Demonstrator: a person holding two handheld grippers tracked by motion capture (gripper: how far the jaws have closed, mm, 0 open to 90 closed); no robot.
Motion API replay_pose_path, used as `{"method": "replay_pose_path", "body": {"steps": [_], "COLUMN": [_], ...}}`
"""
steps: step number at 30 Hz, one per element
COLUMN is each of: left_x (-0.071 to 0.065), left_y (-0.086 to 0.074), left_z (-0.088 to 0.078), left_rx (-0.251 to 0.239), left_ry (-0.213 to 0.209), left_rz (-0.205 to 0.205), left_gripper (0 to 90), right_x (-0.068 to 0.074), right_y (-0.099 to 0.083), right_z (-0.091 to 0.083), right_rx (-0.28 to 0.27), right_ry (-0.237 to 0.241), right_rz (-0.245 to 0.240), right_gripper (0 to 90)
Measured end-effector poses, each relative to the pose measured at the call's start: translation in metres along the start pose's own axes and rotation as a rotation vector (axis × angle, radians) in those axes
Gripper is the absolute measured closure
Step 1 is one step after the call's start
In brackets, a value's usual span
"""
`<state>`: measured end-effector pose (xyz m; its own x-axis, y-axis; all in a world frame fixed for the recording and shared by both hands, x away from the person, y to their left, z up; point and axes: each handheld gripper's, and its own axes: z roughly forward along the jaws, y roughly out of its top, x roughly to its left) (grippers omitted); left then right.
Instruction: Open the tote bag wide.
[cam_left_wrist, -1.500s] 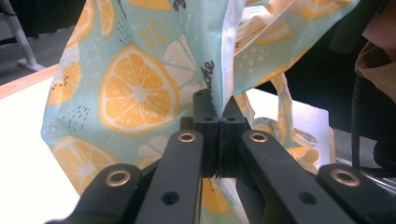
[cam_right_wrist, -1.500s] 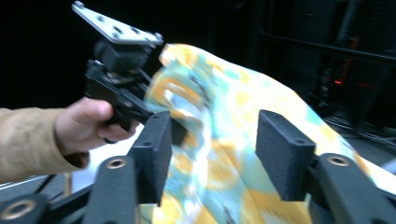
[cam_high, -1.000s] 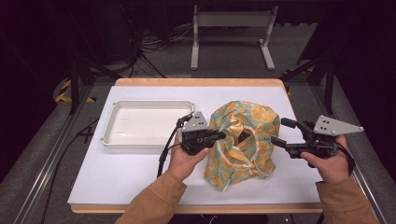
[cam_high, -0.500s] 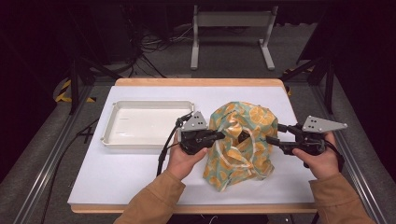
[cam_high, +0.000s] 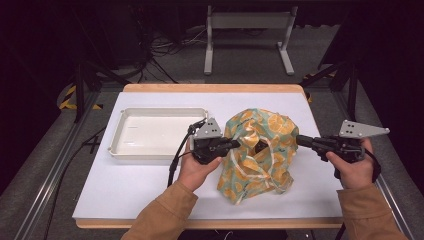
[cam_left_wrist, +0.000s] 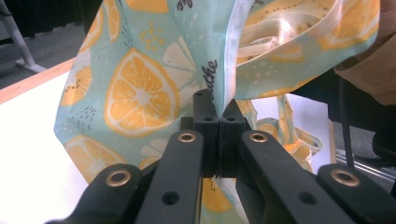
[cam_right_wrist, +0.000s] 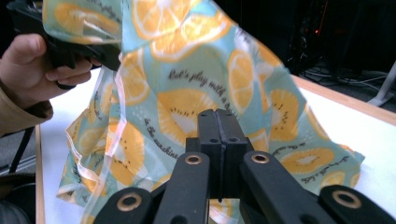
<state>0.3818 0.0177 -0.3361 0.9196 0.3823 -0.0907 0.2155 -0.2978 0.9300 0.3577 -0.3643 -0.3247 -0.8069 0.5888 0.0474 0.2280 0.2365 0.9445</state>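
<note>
A light blue fabric bag (cam_high: 260, 150) printed with orange slices stands bunched on the white table (cam_high: 150, 190), right of the middle. My left gripper (cam_high: 237, 143) is shut on the bag's upper left edge. In the left gripper view the seam of the bag (cam_left_wrist: 135, 98) runs between the closed tips of the left gripper (cam_left_wrist: 217, 109). My right gripper (cam_high: 300, 140) has just been closing. It now stands shut at the bag's right side, with the printed cloth of the bag (cam_right_wrist: 187, 93) pressed at the tips of the right gripper (cam_right_wrist: 217, 114).
An empty white tray (cam_high: 117, 145) lies at the table's left, just beyond my left hand. A cable (cam_high: 175, 160) trails from the left gripper over the table. A metal stand (cam_high: 247, 30) is on the floor behind the table.
The right gripper moved left to the bag's right side and its jaws went from open to shut. The left gripper kept its hold and its place.
</note>
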Motion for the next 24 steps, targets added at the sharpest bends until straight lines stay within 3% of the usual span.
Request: {"method": "replay_pose_path", "body": {"steps": [3, 5, 8, 10, 12, 13, 17, 24], "left_x": [0.000, 0.000, 0.000, 0.000, 0.000, 0.000, 0.001, 0.006], "left_y": [0.001, 0.001, 0.001, 0.001, 0.001, 0.001, 0.001, 0.009], "left_z": [-0.001, -0.001, -0.001, -0.001, -0.002, -0.002, -0.003, -0.007], "left_rx": [0.001, 0.000, -0.001, -0.002, 0.000, -0.001, 0.000, -0.008], "left_ry": [0.005, 0.004, 0.001, 0.002, 0.001, 0.001, 0.000, 0.020], "left_rz": [0.005, 0.007, 0.003, 0.005, 0.004, 0.005, 0.008, 0.005], "left_gripper": [89.4, 89.4, 89.3, 89.3, 89.4, 89.3, 89.3, 89.3], "right_x": [-0.001, -0.002, -0.002, -0.002, -0.004, -0.005, -0.007, -0.012], "right_y": [0.001, 0.001, 0.000, 0.000, 0.001, 0.001, 0.004, 0.010], "right_z": [-0.002, -0.002, 0.003, 0.005, 0.008, 0.010, 0.012, 0.003], "right_rx": [0.005, -0.019, -0.020, -0.025, -0.023, -0.020, -0.014, -0.051], "right_ry": [-0.007, -0.021, -0.061, -0.085, -0.098, -0.105, -0.075, -0.067], "right_rz": [0.006, 0.022, -0.002, -0.017, -0.026, -0.036, -0.041, -0.002], "right_gripper": [89.8, 66.2, 49.2, 46.1, 47.2, 52.3, 86.2, 90.0]}}
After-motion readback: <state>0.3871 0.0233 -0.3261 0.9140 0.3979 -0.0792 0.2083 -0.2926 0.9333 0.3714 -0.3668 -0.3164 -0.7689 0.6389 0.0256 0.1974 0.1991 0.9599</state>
